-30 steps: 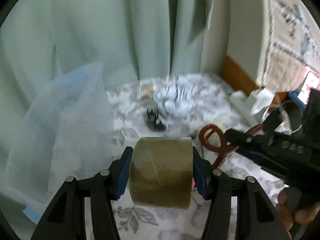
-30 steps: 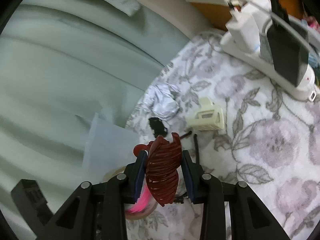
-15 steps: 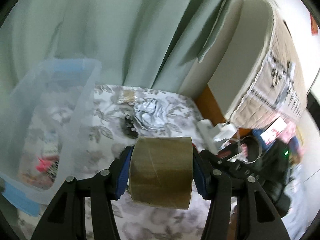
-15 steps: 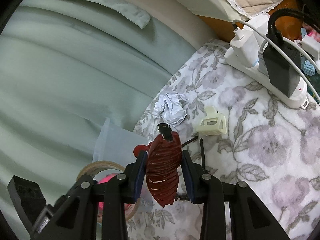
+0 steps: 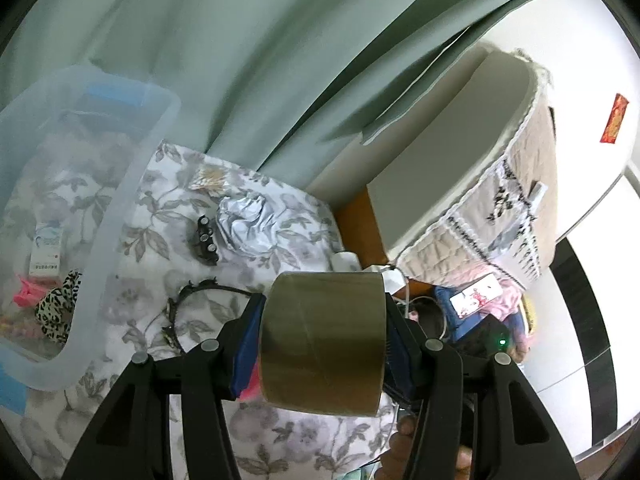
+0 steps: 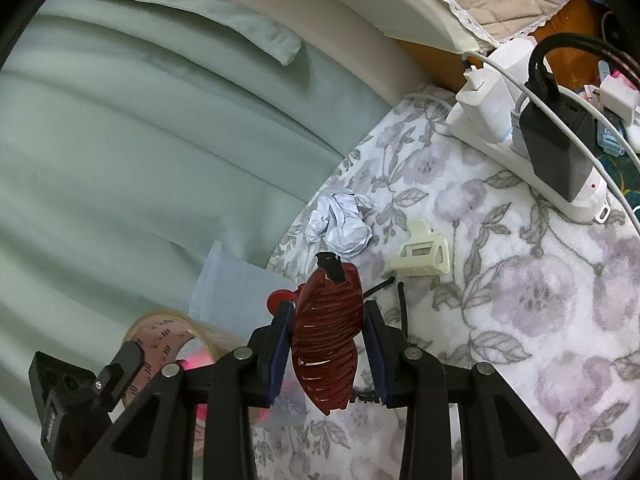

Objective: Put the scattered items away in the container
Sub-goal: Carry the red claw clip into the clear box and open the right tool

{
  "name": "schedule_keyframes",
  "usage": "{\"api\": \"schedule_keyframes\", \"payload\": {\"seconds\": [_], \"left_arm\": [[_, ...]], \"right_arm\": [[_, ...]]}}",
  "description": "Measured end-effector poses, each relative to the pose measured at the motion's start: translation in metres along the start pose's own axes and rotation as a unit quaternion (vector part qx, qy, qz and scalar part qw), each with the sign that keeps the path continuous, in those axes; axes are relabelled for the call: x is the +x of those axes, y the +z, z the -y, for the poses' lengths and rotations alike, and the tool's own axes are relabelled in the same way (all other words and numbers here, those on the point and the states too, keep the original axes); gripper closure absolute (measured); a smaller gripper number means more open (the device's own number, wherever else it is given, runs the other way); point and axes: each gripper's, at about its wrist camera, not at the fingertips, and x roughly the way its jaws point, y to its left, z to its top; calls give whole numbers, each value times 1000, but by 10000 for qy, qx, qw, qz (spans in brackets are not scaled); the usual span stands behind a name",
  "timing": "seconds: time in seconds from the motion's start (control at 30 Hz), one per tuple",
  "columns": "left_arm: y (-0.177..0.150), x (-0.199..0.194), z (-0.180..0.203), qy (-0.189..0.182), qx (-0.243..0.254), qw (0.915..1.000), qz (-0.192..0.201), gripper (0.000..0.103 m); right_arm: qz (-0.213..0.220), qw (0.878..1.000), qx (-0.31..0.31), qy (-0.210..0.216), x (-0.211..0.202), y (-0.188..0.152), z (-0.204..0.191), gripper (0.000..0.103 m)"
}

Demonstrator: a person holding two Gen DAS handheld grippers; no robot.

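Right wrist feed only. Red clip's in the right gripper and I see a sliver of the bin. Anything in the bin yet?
Observer: Yes. The bin holds a leopard scrunchie, a pink item and a small box.
Operator: How's the left grip on the tape?
Observer: The left gripper is shut on the tape, with its pads on the roll's two flat ends.
Operator: Anything loose near the bin?
Observer: A black headband lies beside the bin's wall, not touching it.
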Motion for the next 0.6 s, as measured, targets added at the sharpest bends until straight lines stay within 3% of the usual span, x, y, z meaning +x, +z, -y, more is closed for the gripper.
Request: {"api": "schedule_keyframes", "payload": {"seconds": [0.13,0.4,0.6], "left_arm": [[2,-6,-2,-273,-181,9995,49,46],[6,-31,-2,88,49,9990,432,46],[16,-60,-3,551,264,9941,897,46]], "right_arm": [[20,10000,-37,-9,-3,-1,-4,65],[126,9997,-217,-8,-13,-2,-22,65],[289,9986,-435,67,-24,-1,-48,66]]}}
